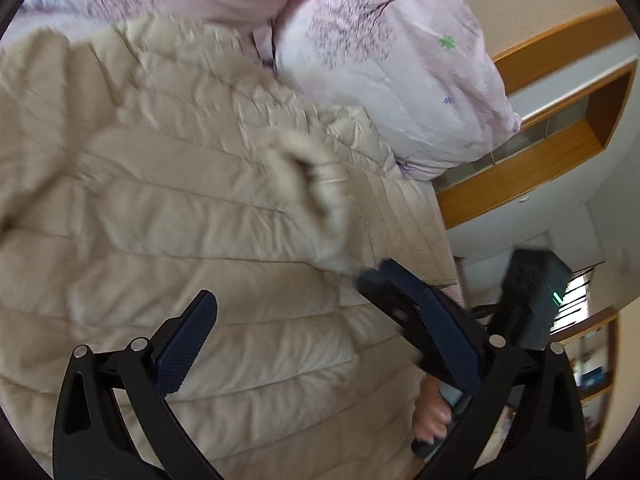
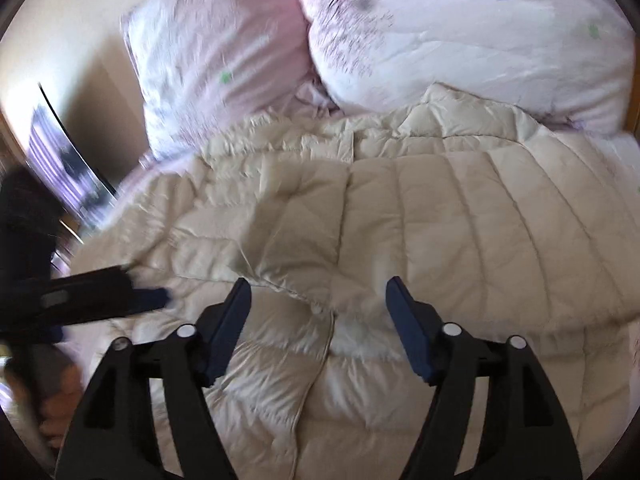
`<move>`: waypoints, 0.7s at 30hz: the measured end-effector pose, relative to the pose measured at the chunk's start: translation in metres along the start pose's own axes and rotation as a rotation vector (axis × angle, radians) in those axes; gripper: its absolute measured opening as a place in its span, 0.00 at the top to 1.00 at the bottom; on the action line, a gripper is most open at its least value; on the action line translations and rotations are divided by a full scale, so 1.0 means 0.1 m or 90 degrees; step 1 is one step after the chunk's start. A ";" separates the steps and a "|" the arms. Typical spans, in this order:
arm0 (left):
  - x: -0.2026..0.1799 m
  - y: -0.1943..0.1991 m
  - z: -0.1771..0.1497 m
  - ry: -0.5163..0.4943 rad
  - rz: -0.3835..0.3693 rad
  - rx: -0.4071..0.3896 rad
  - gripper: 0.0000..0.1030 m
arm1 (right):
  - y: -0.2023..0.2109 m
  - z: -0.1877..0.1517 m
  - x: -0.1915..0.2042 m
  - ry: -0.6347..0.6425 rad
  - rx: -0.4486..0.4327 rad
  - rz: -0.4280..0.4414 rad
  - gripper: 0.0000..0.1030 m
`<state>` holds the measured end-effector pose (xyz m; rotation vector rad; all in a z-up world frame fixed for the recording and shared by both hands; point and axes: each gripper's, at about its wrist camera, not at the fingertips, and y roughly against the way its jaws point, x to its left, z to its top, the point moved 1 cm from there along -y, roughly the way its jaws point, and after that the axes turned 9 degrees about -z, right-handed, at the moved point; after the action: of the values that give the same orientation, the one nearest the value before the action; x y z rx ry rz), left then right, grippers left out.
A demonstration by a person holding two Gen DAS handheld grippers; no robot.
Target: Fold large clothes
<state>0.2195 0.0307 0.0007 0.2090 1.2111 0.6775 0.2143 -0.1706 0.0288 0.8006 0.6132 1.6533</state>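
Observation:
A large beige quilted down jacket (image 1: 180, 216) lies spread over the bed and also fills the right wrist view (image 2: 440, 220). A sleeve with its cuff (image 1: 320, 184) lies folded across the body. My left gripper (image 1: 316, 308) is open and empty just above the jacket. My right gripper (image 2: 318, 292) is open and empty above a folded flap and a white fur trim (image 2: 360, 336). The right gripper also shows in the left wrist view (image 1: 384, 280), beside the sleeve. The left gripper appears blurred at the left of the right wrist view (image 2: 152, 298).
Pink floral pillows and a duvet (image 1: 380, 48) lie behind the jacket, also in the right wrist view (image 2: 460, 40). A wooden window frame (image 1: 560, 152) is at the right. A dark screen (image 2: 60, 160) stands left of the bed.

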 end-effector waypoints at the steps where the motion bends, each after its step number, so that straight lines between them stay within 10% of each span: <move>1: 0.00 -0.06 0.02 0.008 0.002 0.004 0.06 | 0.11 -0.01 -0.17 -0.042 0.005 0.029 0.32; 10: 0.00 -0.54 0.12 0.058 0.003 0.032 0.34 | 0.31 -0.28 -1.58 -0.445 0.048 0.125 0.32; 15: -0.05 -0.76 0.26 0.034 0.045 0.036 0.88 | 0.24 -0.31 -1.87 -0.527 0.022 0.141 0.36; 21: -0.09 -0.41 0.42 -0.010 0.075 -0.037 0.93 | 0.25 -0.23 -1.96 -0.535 -0.023 0.093 0.45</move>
<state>0.2718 0.0014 0.0027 0.2376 1.1686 0.8117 0.2056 -0.3670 -0.0029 1.4156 -0.0701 1.2781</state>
